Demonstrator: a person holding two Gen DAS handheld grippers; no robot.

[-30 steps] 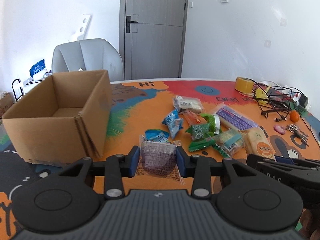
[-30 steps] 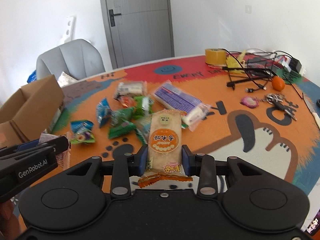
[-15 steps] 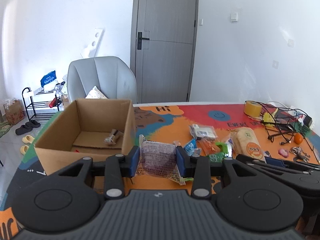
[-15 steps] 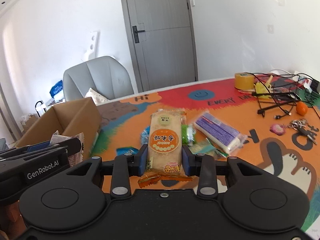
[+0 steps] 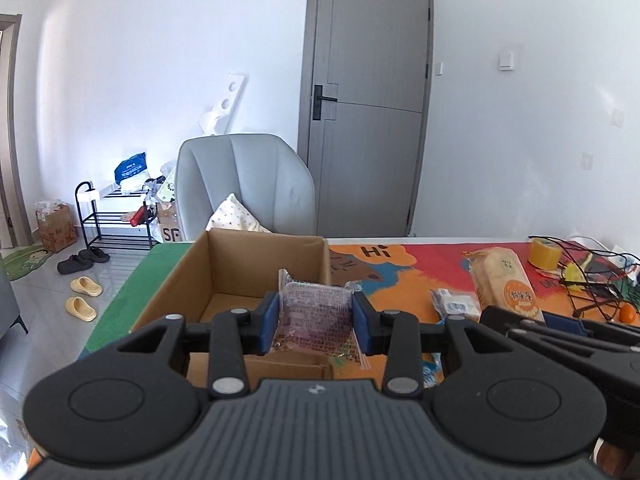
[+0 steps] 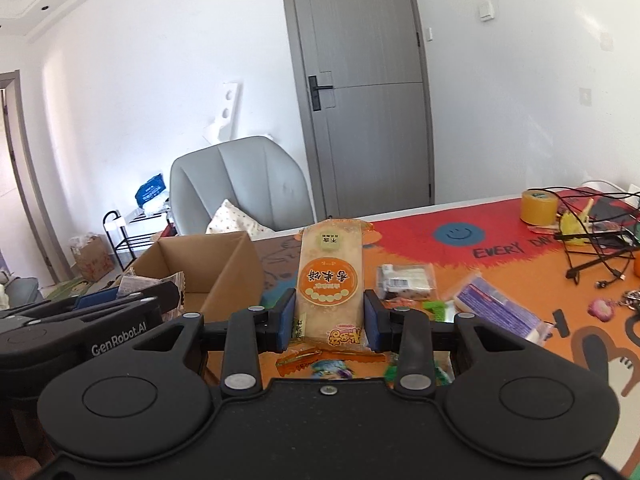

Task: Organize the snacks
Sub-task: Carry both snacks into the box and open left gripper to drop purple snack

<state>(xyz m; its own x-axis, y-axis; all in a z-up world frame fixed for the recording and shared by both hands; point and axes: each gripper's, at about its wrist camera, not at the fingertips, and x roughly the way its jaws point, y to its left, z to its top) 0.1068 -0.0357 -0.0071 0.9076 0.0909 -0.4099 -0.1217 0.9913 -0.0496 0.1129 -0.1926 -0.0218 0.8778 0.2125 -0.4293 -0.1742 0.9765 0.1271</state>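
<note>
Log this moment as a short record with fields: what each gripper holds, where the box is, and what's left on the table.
left gripper: shut on clear purple-patterned snack packet, in front of the box
right gripper: shut on tall orange-labelled rice cracker pack
open brown cardboard box: on the table's left part
colourful printed table mat: loose snack packets, yellow tape roll, black cables

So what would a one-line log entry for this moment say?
left gripper: shut on purple snack pack | right gripper: shut on orange rice cracker pack | cardboard box: ahead, open

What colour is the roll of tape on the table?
Yellow-tan tape roll, clearest in the right wrist view.
</note>
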